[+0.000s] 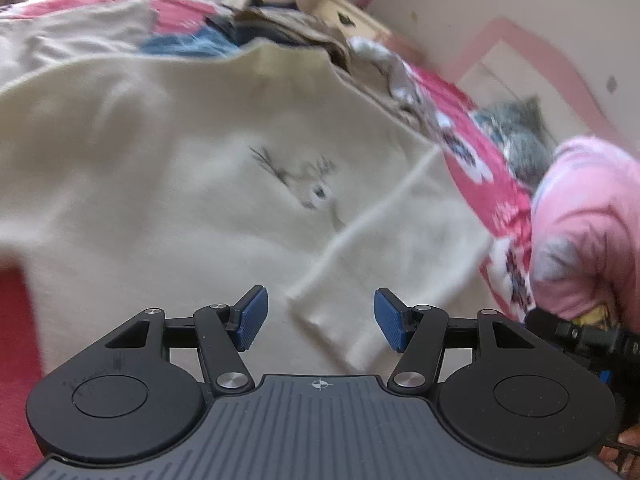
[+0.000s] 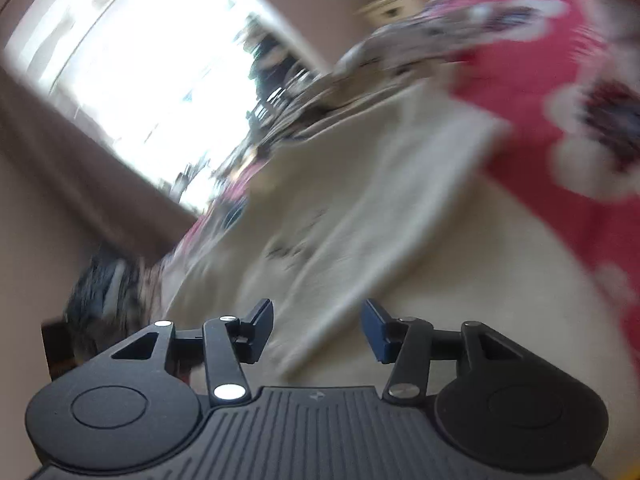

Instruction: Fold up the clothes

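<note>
The cream sweater (image 1: 168, 152) lies spread flat on the bed, its neckline toward the far clothes pile and one sleeve (image 1: 380, 232) folded diagonally across its body, cuff nearest the camera. A small dark print (image 1: 304, 180) marks the chest. Beyond the sweater's neckline sits a heap of mixed clothes (image 1: 288, 28); the pink floral bedspread (image 1: 476, 160) shows along its right edge. The left gripper (image 1: 320, 322) hovers above the cuff, jaws wide apart, holding nothing. The right gripper (image 2: 318, 330) is likewise spread and empty over the sweater (image 2: 440, 300), that view blurred.

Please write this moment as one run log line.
left gripper open | right gripper open | cream sweater flat on bed, sleeve folded in
</note>
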